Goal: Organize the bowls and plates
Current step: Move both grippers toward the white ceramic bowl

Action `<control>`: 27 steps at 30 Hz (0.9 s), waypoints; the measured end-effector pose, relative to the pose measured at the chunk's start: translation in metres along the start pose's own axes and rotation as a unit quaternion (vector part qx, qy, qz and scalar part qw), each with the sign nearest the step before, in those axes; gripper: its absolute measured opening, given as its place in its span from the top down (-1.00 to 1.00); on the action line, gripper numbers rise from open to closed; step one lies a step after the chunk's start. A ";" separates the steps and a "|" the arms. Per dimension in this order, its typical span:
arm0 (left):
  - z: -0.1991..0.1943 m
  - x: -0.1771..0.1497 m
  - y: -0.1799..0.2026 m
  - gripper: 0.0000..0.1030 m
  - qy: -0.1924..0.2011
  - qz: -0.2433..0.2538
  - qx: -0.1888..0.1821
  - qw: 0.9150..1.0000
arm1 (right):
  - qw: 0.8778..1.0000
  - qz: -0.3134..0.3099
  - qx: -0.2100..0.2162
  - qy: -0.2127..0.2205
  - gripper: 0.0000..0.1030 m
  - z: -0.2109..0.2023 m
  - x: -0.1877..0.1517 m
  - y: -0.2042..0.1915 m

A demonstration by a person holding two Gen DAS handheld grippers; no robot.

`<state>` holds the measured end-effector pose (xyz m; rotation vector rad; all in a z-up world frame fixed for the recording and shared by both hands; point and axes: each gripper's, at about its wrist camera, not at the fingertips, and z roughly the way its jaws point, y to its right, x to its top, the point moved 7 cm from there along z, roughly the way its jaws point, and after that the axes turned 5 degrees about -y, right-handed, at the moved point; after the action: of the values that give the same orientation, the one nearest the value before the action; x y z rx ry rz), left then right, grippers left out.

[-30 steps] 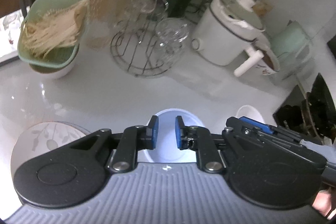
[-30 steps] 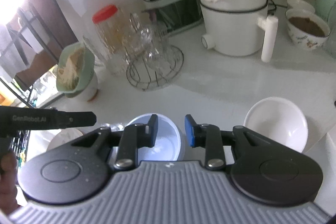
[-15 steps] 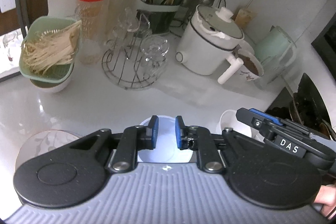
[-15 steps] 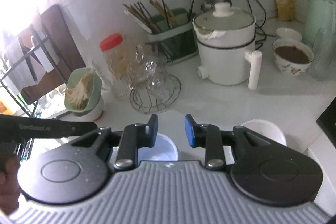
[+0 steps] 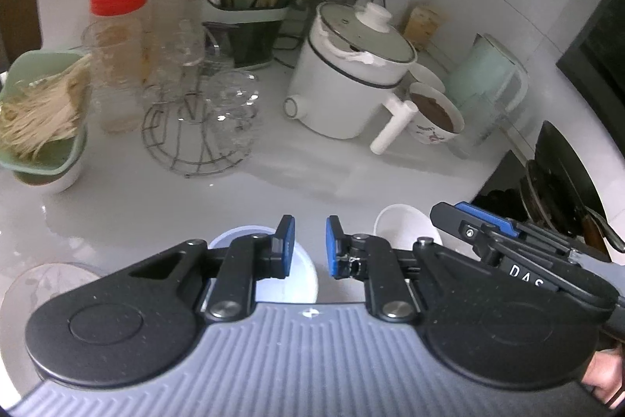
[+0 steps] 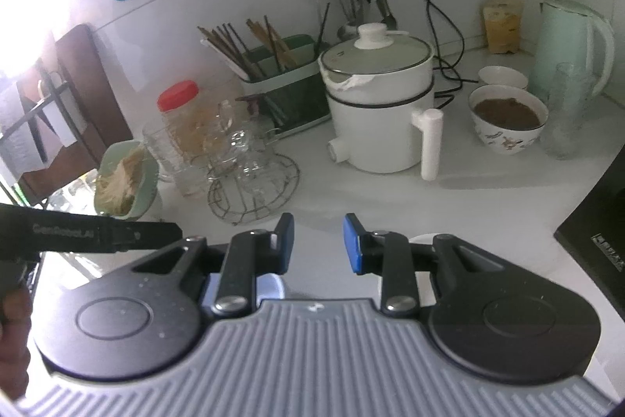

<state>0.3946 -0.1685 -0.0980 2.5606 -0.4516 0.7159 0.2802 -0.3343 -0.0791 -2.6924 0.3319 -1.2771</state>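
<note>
A pale blue bowl (image 5: 300, 272) sits on the white counter just under my left gripper (image 5: 309, 247), which is open and empty above it. A white bowl (image 5: 402, 225) stands to its right, partly behind the right gripper's body. A patterned plate (image 5: 50, 278) lies at the lower left. In the right wrist view my right gripper (image 6: 318, 247) is open and empty; the blue bowl (image 6: 271, 286) and the white bowl (image 6: 424, 239) only peek out behind its fingers.
At the back stand a white electric pot (image 6: 379, 112), a wire rack with glasses (image 6: 250, 174), a red-lidded jar (image 6: 183, 127), a green chopstick holder (image 6: 289, 85), a green basket of noodles (image 5: 43, 112), a filled bowl (image 6: 508, 118), a mint kettle (image 6: 566, 42). A black stove (image 5: 547, 190) borders the right.
Both grippers have risen and drawn back from the counter, so the bowls have sunk behind them and more wall shows. Both stay open and empty.
</note>
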 end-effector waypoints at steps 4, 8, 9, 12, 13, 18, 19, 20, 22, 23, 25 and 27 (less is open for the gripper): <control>0.013 0.005 0.013 0.65 -0.009 0.016 -0.005 1.000 | 1.000 0.012 -0.014 0.007 0.39 -0.002 0.001 0.014; 0.027 0.009 0.025 0.62 -0.019 0.030 -0.012 0.999 | 0.999 0.029 -0.030 0.010 0.39 -0.001 0.001 0.029; 0.030 0.010 0.027 0.60 -0.022 0.033 -0.013 0.999 | 0.999 0.033 -0.032 0.010 0.39 -0.001 0.000 0.033; 0.040 0.014 0.034 0.51 -0.027 0.040 -0.018 0.999 | 0.998 0.044 -0.041 0.007 0.39 0.002 0.000 0.045; 0.043 0.016 0.037 0.46 -0.027 0.042 -0.018 0.999 | 0.998 0.048 -0.044 0.008 0.39 0.002 0.000 0.050; 0.063 0.023 0.047 0.20 -0.038 0.054 -0.017 0.998 | 0.996 0.067 -0.063 0.007 0.39 0.007 -0.002 0.071; 0.067 0.024 0.049 0.14 -0.041 0.057 -0.015 0.997 | 0.995 0.071 -0.065 0.006 0.39 0.009 -0.002 0.075; 0.071 0.025 0.050 0.12 -0.045 0.059 -0.013 0.997 | 0.995 0.075 -0.068 0.005 0.39 0.010 -0.003 0.080; 0.079 0.027 0.053 0.09 -0.053 0.061 -0.013 0.997 | 0.994 0.082 -0.073 0.002 0.39 0.012 -0.003 0.087; 0.084 0.028 0.055 0.07 -0.059 0.063 -0.013 0.996 | 0.994 0.085 -0.075 0.000 0.39 0.014 -0.004 0.090; 0.095 0.029 0.059 0.06 -0.068 0.068 -0.012 0.995 | 0.992 0.092 -0.081 -0.006 0.39 0.017 -0.004 0.098; 0.105 0.029 0.062 0.06 -0.078 0.071 -0.013 0.994 | 0.991 0.099 -0.090 -0.012 0.39 0.021 -0.004 0.107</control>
<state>0.4352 -0.2787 -0.1423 2.5900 -0.6939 0.5558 0.2792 -0.4356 -0.1191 -2.7320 0.7238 -1.2108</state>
